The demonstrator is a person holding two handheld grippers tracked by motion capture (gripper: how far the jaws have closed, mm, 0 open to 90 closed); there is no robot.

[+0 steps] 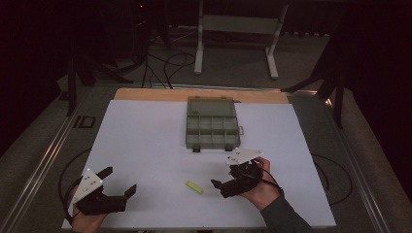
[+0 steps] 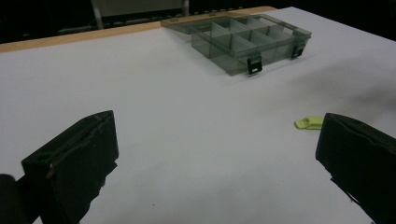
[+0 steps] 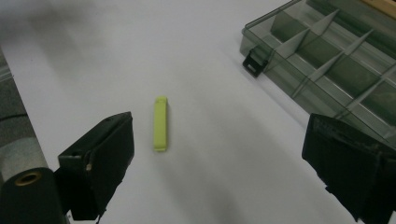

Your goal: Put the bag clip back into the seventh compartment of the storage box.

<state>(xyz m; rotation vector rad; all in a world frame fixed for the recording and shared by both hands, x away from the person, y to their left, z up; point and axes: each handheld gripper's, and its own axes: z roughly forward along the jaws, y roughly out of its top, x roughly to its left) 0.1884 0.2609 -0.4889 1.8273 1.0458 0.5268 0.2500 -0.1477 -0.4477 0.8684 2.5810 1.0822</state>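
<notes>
High view: a white worktop point(image 1: 145, 141) carries a translucent grey compartment box point(image 1: 212, 127) with its lid laid open behind it; every compartment that can be seen looks empty. A small yellow-green clip point(image 1: 194, 187) lies flat on the sheet, well apart from the box and nearer the person. The right gripper point(image 1: 224, 182) hangs just beside the clip, fingers spread and holding nothing. The left gripper point(image 1: 119, 183) rests near the front left corner, fingers likewise spread and empty.

Left gripper view: the two black fingers point(image 2: 74, 163) stand wide apart over bare worktop. The clip point(image 2: 309, 122) lies off to one side, partly hidden behind one finger; the box point(image 2: 250, 44) sits farther off, dividers visible, nothing in its cells.

Right gripper view: the clip point(image 3: 160, 123) lies lengthwise between the parted fingers point(image 3: 100, 161), closer to one of them and untouched. The box point(image 3: 336, 65) sits beyond, its near latch point(image 3: 253, 62) hanging loose and its cells bare.

Step in hand, as judged: approach for a pick of the clip. The next move calls for centring the right gripper over the clip, lowering to the sheet, and closing across its narrow width, probably for transfer into a compartment.
</notes>
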